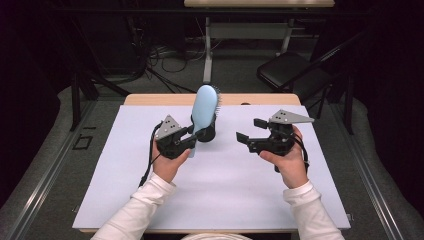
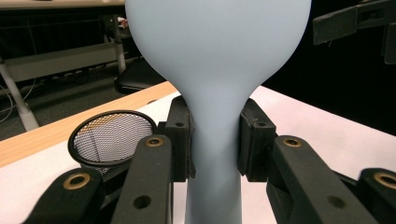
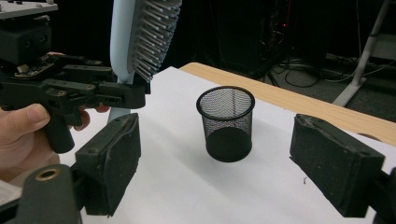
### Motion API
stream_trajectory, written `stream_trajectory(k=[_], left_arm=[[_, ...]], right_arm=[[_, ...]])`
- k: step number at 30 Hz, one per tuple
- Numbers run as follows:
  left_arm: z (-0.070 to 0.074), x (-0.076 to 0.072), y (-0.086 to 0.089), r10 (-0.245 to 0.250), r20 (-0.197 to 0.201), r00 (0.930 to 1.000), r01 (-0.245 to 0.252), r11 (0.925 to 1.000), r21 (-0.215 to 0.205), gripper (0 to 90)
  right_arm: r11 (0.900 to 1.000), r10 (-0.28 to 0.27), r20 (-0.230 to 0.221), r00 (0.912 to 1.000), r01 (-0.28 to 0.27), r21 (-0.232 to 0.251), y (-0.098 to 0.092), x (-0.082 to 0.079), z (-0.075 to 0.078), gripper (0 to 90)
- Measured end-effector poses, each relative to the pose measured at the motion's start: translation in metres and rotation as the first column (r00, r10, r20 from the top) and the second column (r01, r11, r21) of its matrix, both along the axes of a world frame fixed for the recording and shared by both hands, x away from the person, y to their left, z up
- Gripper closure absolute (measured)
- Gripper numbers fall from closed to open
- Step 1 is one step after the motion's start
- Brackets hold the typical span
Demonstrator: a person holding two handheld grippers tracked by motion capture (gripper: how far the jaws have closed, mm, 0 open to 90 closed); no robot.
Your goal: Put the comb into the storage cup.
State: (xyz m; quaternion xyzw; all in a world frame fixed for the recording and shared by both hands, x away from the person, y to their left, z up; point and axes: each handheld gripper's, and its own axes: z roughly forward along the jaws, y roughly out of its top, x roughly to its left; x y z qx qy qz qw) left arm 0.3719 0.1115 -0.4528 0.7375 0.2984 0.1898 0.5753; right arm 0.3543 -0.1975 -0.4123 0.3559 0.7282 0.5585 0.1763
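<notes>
A light blue hairbrush [image 1: 205, 110] is held upright near the centre of the high view, its handle clamped between the pads of the left claw [image 1: 191, 140]. Just behind it, a black mesh cup [image 3: 226, 123] stands on the white worktop [image 1: 220, 195]. To the right of centre, the right claw [image 1: 248, 131] is seen spread apart with nothing between its pads.
</notes>
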Motion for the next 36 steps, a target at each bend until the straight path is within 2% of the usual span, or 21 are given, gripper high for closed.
stream_trajectory(k=[5,7,13,21,31,36], left_arm=[[-0.003,-0.001,-0.003,-0.008,-0.004,1.0,0.008,0.9999,0.007,69.7],[-0.005,-0.002,-0.005,-0.013,-0.005,0.9999,0.013,0.9998,0.015,69.7],[-0.009,-0.005,-0.011,-0.026,-0.004,0.9996,0.026,0.9992,0.029,69.7],[-0.012,-0.006,-0.016,-0.038,-0.008,0.9992,0.038,0.9983,0.044,69.7],[-0.017,-0.009,-0.022,-0.048,-0.012,0.9988,0.048,0.9975,0.052,69.7],[-0.018,-0.009,-0.024,-0.053,-0.015,0.9985,0.053,0.997,0.055,69.7]], right_arm=[[1.0,0.013,0.022,0.9997,-0.013,-0.004,0.001,-0.001,0.0,23.3],[1.0,0.012,0.02,0.9997,-0.012,-0.014,0.002,-0.001,0.0,23.2],[1.0,0.01,-0.006,0.9999,-0.01,0.004,0.002,0.0,-0.002,23.2],[0.999,0.029,-0.042,0.9987,-0.027,0.046,0.001,0.0,-0.003,27.8],[0.996,0.04,-0.09,0.9951,-0.033,0.081,0.003,0.002,-0.006,24.6],[0.997,0.024,-0.09,0.9956,-0.017,0.077,0.005,0.001,-0.005,22.9]])
